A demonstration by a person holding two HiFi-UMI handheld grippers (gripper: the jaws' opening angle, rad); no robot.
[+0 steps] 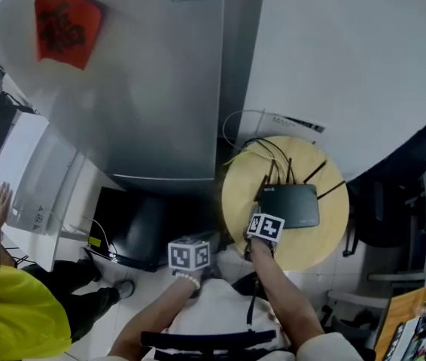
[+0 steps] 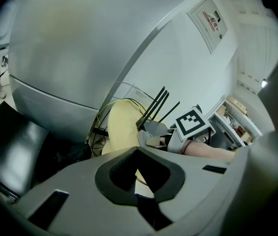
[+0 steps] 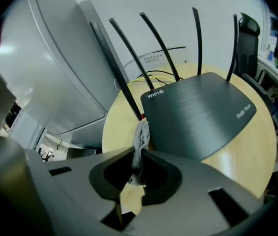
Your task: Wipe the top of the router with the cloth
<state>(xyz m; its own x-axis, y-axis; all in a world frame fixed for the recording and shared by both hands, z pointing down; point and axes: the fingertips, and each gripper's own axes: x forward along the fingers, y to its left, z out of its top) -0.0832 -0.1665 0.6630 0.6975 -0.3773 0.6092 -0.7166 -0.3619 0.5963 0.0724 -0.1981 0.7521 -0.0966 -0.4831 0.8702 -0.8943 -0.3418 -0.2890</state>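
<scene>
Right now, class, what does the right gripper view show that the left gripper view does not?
Only the right gripper view: the cloth pinched in the right gripper, and the router with its flat top. Only the left gripper view: the left gripper, empty, and the right gripper's marker cube. Both: the round table and the router's antennas.

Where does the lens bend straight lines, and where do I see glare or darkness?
Head view: the grey cabinet leans and curves; light is dim. Left gripper view: it bulges like a dome; corners are black. Right gripper view: the router is sharp; pale glare lies on the table.
</scene>
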